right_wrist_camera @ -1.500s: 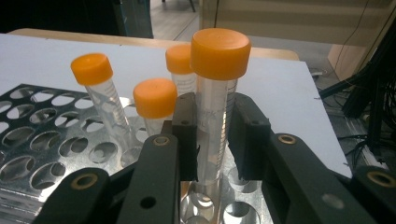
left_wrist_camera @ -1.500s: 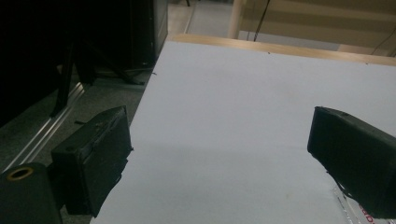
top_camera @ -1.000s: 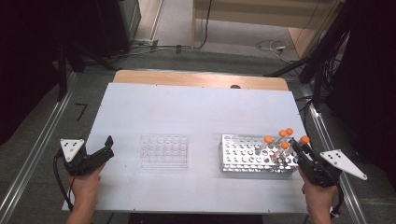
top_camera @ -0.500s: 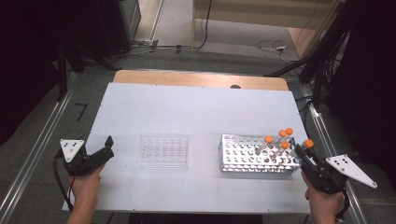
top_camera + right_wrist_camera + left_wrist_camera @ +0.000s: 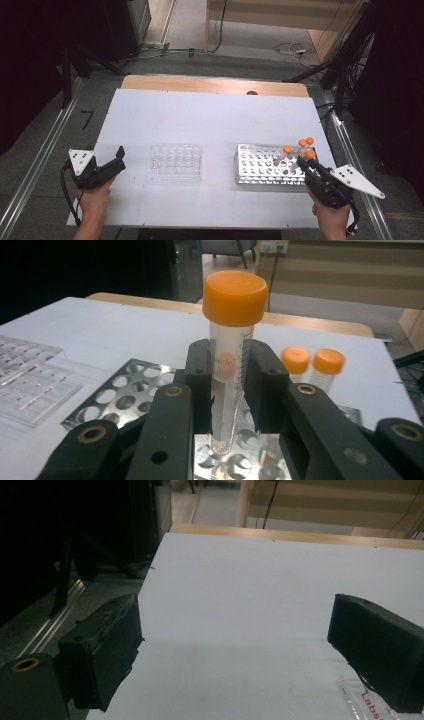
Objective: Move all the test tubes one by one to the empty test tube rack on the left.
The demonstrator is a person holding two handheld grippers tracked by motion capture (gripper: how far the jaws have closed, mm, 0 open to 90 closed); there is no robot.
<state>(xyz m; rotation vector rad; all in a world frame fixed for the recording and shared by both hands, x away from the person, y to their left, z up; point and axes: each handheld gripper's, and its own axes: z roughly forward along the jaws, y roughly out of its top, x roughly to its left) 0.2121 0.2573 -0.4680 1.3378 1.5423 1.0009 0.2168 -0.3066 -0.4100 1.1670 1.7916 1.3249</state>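
White table (image 5: 210, 120): clear tube (image 5: 227, 390), orange-capped.

Right gripper (image 5: 231, 390) clamps an orange-capped tube (image 5: 229, 365) between its two black pads, tube upright, cap well above the pads, lower end hanging over the metal rack (image 5: 130, 390) with round holes. Two more orange-capped tubes (image 5: 312, 365) stand farther off at right, side by side, blurred. Clear plastic rack (image 5: 30, 385) lies at left on the white table (image 5: 110, 325), apart from the metal one.
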